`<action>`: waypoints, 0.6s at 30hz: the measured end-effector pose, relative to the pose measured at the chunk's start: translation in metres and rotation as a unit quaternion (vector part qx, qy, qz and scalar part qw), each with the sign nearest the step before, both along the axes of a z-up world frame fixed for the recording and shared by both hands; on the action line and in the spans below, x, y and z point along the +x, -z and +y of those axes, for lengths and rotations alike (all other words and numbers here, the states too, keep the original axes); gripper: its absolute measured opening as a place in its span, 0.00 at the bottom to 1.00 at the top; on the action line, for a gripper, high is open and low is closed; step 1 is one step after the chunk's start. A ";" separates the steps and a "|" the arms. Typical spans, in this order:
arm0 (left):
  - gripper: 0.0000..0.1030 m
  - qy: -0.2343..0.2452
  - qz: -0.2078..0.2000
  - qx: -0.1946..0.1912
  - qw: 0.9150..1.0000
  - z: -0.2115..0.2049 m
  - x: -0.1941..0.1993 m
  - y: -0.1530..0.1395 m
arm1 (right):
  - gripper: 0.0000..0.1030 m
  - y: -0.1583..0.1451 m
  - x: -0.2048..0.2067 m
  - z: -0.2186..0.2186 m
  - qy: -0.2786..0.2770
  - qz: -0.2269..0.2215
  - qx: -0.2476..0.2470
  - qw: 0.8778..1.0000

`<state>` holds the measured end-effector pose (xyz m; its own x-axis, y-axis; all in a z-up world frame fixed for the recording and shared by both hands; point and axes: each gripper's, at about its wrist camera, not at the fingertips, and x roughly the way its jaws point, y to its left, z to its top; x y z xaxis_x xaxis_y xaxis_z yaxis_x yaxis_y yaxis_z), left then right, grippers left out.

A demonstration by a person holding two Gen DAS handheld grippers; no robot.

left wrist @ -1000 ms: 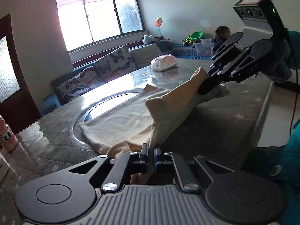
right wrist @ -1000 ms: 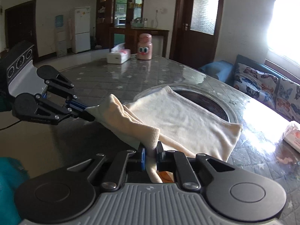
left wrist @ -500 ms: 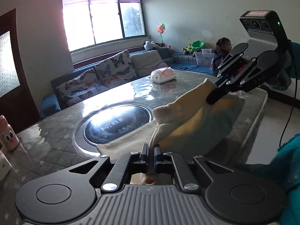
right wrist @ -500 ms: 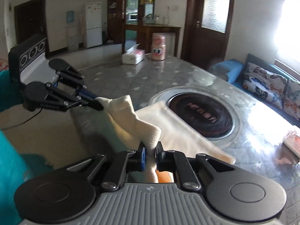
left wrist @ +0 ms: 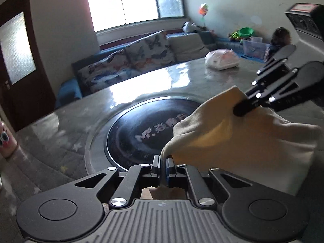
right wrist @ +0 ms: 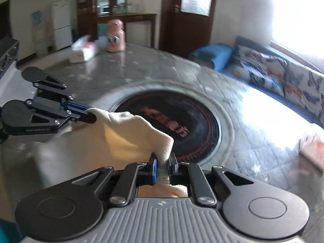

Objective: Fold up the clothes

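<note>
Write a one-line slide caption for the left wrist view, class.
Left gripper and right gripper each pinch the cream cloth, holding it above the table.

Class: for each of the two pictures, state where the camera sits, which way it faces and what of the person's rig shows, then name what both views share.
Left wrist: on the left gripper, facing the window and sofa; the right gripper enters from the right.
Right wrist: on the right gripper, facing the door and fridge; the left gripper enters from the left.
Shared: the cream cloth pinched by both grippers, the dark round inset in the grey table, and the sofa.
</note>
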<state>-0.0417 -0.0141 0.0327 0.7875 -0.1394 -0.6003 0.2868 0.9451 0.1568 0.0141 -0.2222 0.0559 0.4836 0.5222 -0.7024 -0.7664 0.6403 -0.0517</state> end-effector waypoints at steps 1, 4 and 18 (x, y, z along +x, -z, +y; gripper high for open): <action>0.09 -0.009 0.004 0.001 1.000 0.000 0.003 0.006 | 0.13 0.008 0.002 -0.001 0.011 0.002 0.003 1.000; 0.15 -0.025 0.001 0.004 1.000 -0.001 0.003 0.012 | 0.22 0.024 0.005 -0.009 0.048 0.003 0.014 0.999; 0.25 -0.094 -0.010 -0.010 0.995 0.003 -0.005 -0.003 | 0.23 0.020 -0.034 -0.097 0.143 0.023 0.082 0.986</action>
<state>-0.0469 -0.0115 0.0355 0.8125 -0.0005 -0.5830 0.1020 0.9847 0.1413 -0.0196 -0.3194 0.0361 0.5967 0.4770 -0.6453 -0.5521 0.8276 0.1012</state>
